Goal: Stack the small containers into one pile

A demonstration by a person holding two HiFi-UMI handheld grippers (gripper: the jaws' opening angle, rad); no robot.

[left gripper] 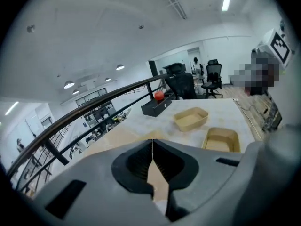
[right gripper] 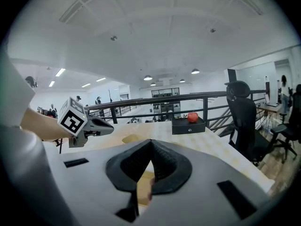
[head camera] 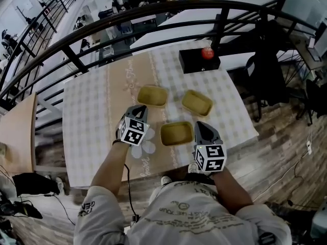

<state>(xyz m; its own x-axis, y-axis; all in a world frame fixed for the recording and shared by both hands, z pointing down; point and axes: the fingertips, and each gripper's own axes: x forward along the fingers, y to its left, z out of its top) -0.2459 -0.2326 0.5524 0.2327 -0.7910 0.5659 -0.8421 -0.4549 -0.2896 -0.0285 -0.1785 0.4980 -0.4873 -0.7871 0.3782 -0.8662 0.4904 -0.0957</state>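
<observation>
On worktop (head camera: 87, 111), apart and unstacked: near container (head camera: 176, 133) between left gripper (head camera: 140, 108) and right gripper (head camera: 200, 124), both closed tight, empty; far-left container (head camera: 152, 95) and far-right container (head camera: 197, 102) beyond.

The left claw (head camera: 139, 109) points toward 12 o'clock, jaws pressed together on nothing. The right claw (head camera: 200, 125), at its 4 o'clock, points likewise, jaws together and empty.

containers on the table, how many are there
3 containers: one nearest, in the middle, one farther back on the left, one farther back on the right. All lie apart on the table, none stacked. None looks hidden.
</observation>
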